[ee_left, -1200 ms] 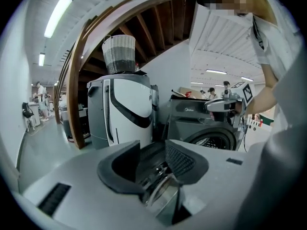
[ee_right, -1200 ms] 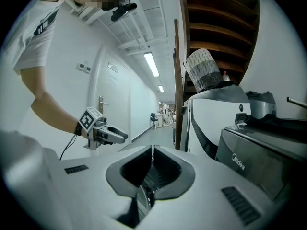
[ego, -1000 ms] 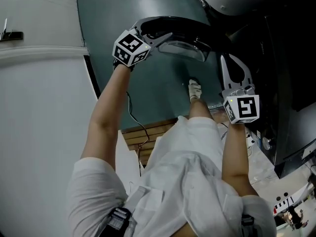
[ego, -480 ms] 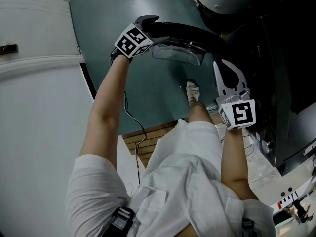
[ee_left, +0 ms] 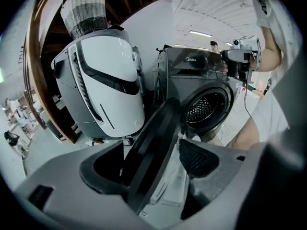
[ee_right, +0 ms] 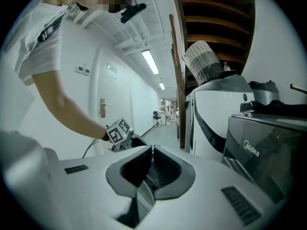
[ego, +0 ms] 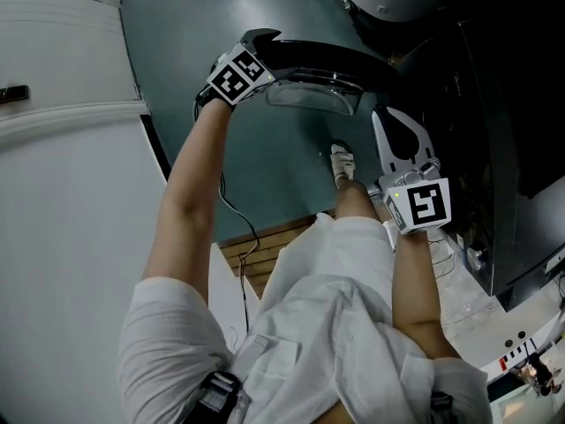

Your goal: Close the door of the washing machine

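Note:
The washing machine stands with its round drum exposed and its door swung wide open. In the head view my left gripper sits at the outer end of the door's black rim. In the left gripper view the door's edge runs between the spread jaws of my left gripper. The right pad stands clear of the rim. My right gripper hangs in the air beside the machine, shut on nothing. Its tips meet in the right gripper view.
A white appliance with a woven basket on top stands beside the washing machine. A white wall or door runs along the left. A cable and a wooden board lie on the floor near the person's shoe.
My left gripper has slid along the door's rim toward its outer end and its jaws have spread open around it. The right gripper has hardly moved.

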`<action>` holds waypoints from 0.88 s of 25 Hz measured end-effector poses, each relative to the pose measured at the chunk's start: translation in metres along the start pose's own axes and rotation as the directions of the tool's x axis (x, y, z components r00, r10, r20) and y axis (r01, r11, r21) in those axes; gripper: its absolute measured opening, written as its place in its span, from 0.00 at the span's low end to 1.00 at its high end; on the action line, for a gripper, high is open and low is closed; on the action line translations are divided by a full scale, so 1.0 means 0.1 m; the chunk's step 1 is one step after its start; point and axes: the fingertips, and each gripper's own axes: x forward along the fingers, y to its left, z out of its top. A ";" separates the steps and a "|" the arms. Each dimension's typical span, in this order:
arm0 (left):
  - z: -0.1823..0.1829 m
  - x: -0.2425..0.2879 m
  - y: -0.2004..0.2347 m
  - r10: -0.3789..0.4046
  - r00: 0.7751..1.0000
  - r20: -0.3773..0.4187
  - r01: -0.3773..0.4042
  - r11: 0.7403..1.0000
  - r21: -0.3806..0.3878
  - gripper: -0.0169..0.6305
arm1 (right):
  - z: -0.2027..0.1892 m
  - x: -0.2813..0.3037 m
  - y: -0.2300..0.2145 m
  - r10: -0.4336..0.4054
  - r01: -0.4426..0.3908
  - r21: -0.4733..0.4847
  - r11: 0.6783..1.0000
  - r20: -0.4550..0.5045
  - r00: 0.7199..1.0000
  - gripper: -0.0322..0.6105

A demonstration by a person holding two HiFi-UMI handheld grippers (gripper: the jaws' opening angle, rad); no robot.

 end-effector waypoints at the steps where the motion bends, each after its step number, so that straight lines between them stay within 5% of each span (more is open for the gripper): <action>1: -0.01 -0.01 -0.02 0.001 1.000 -0.008 -0.001 1.000 0.000 0.58 | 0.00 -0.02 0.01 0.000 0.000 0.001 1.000 0.001 1.000 0.10; 22: -0.25 -0.31 -1.09 0.040 0.999 -0.016 -0.041 0.994 -0.103 0.57 | -0.02 -1.01 0.47 -0.084 0.083 0.012 0.996 0.027 0.996 0.10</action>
